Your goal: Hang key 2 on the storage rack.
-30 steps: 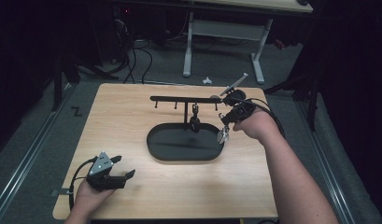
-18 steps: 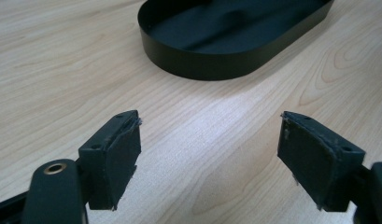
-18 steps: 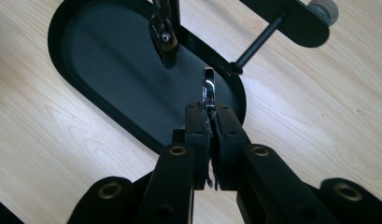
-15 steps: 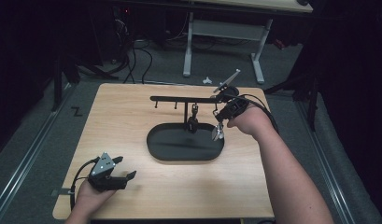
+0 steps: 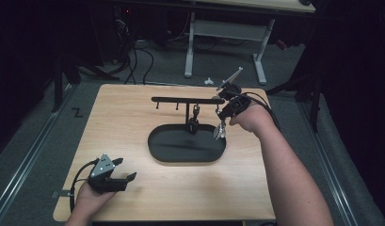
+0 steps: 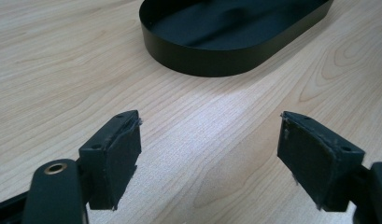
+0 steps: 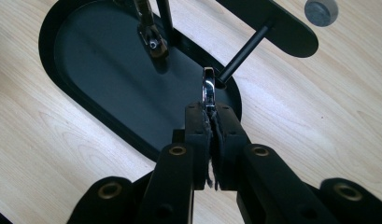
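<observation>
Over the black oval metal tray (image 5: 162, 151) | right gripper (image 7: 208, 108) jaws clamped on a shiny silver key ring (image 7: 208, 88), long axis upright, just beside the black hook rack (image 5: 186, 100) | left gripper (image 6: 209, 154) jaws wide, empty, low on the wooden bench (image 5: 124, 117), well apart | ring's lower part hidden.

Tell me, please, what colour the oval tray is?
Black, clearest in the left gripper view: oval tray.

No readable words, brands or numbers showed. The one sign was a black Z-shaped mark (image 5: 77, 112) on the grey floor (image 5: 35, 141), just left of the bench's (image 5: 124, 117) far left corner.
</observation>
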The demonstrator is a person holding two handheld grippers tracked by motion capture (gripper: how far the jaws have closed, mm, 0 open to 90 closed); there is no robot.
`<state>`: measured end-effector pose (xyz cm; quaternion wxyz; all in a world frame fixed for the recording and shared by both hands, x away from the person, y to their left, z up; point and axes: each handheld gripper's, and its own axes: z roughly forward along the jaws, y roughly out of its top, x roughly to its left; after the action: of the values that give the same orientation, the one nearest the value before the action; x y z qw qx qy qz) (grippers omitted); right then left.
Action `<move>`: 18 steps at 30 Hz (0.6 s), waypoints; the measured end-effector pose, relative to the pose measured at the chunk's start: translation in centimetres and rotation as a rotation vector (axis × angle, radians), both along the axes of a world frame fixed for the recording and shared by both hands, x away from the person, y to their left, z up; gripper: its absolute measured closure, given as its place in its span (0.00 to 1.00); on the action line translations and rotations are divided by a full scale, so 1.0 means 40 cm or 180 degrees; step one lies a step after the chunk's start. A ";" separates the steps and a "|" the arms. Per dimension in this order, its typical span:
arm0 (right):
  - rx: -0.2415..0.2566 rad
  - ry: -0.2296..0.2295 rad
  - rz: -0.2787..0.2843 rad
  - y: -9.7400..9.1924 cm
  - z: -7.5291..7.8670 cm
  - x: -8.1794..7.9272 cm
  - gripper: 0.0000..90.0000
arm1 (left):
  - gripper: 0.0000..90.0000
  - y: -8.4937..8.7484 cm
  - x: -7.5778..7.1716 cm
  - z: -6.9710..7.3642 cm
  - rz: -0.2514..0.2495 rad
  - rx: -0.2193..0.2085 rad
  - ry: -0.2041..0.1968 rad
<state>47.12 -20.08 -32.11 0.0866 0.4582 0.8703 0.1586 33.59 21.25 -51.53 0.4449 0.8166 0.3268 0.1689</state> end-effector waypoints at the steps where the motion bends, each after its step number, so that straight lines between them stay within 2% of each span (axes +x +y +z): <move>1: -0.0004 -0.0003 0.0002 -0.002 -0.003 0.004 0.96 | 0.25 -0.001 -0.001 -0.001 -0.0004 0.0011 -0.0001; 2: 0.0016 0.0024 -0.0043 -0.003 -0.004 0.007 0.96 | 0.25 -0.001 -0.002 -0.002 -0.0006 0.0022 0.0000; 10: 0.0152 -0.0008 -0.0014 -0.020 -0.016 0.030 0.95 | 0.25 0.003 -0.008 -0.002 -0.0006 0.0016 0.0015; 14: 0.0130 -0.0055 -0.0014 -0.024 -0.023 0.034 0.92 | 0.25 0.000 -0.008 -0.003 -0.0024 0.0041 0.0014; 16: 0.0064 -0.0078 -0.0070 -0.028 -0.027 0.039 0.91 | 0.25 -0.003 -0.009 -0.003 -0.0042 0.0048 0.0017; 18: 0.0071 -0.0078 -0.0118 -0.031 -0.027 0.039 0.91 | 0.25 -0.005 -0.011 -0.003 -0.0045 0.0068 0.0012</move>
<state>48.70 -21.32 -33.19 0.0951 0.4732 0.8587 0.1723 33.14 21.06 -51.67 0.4367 0.8239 0.3200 0.1676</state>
